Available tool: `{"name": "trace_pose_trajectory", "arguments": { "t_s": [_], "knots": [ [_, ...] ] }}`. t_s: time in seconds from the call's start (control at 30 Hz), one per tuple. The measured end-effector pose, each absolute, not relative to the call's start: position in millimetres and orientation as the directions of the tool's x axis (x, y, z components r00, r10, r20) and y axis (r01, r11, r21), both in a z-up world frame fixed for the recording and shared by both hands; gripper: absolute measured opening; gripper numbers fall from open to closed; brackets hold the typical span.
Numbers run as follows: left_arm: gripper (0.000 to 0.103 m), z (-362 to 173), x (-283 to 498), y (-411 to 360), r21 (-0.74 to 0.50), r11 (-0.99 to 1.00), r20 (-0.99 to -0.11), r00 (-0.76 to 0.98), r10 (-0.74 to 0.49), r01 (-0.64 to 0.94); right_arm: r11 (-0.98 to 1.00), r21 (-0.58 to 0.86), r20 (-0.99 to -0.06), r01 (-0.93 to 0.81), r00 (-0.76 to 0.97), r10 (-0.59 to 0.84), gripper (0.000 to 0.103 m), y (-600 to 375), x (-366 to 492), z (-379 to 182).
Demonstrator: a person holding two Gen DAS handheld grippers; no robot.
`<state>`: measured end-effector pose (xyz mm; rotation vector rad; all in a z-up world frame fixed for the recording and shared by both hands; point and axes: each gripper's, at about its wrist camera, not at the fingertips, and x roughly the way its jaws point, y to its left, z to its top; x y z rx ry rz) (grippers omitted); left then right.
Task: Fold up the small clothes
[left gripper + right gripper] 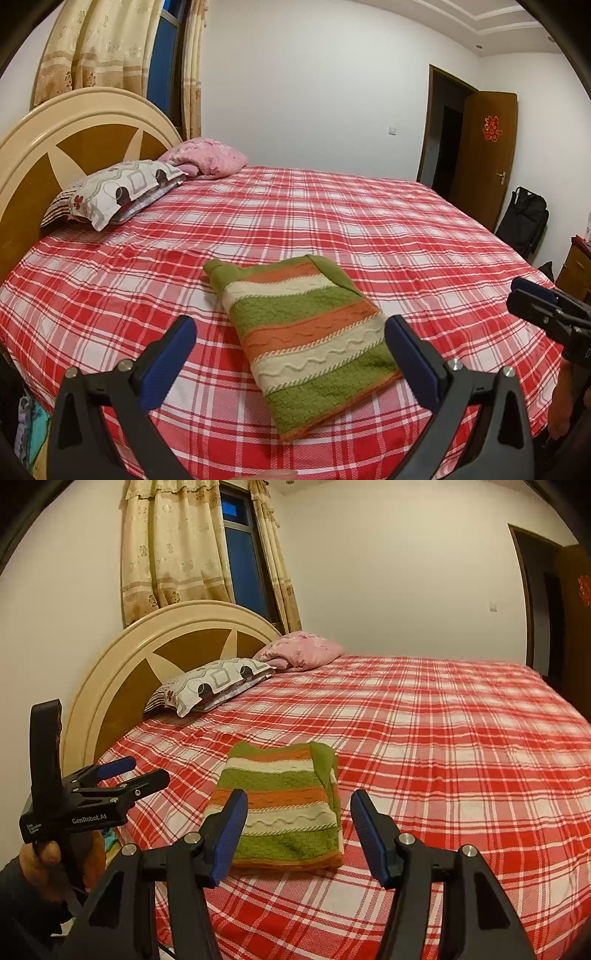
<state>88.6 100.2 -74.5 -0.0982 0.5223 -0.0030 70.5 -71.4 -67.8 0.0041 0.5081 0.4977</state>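
Observation:
A folded knitted sweater (pixel 306 332) (pixel 284 801) with green, orange and cream stripes lies flat on the red plaid bed (pixel 369 221) (pixel 443 757), close to the near edge. My left gripper (pixel 290 321) is open and holds nothing; its blue-padded fingers frame the sweater from the near side, apart from it. My right gripper (pixel 299 794) is open too, nothing between its pads, held just short of the sweater's near edge. In the other hand's view each gripper shows from the side: the right gripper (pixel 517 293) at the right, the left gripper (pixel 144 770) at the left, held by a hand (pixel 44 856).
A patterned pillow (pixel 114 192) and a pink bundle (pixel 210 157) lie against the round headboard (pixel 66 140) at the far left. Beyond the bed stand an open brown door (pixel 487 155) and a black bag (pixel 524 218). A wooden cabinet (pixel 576 266) is at the right.

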Motion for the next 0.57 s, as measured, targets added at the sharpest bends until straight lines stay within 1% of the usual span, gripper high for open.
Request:
{"name": "trace_pose_trajectory", "arguments": {
  "t_s": [0.57],
  "knots": [
    [0.103, -76.2, 88.5, 100.5, -0.081, 0.996, -0.492, 0.870, -0.009, -0.035, 0.879, 0.137, -0.469, -0.457, 0.752, 0.464, 0.059, -69.1, 69.1, -70.8]
  ]
}}
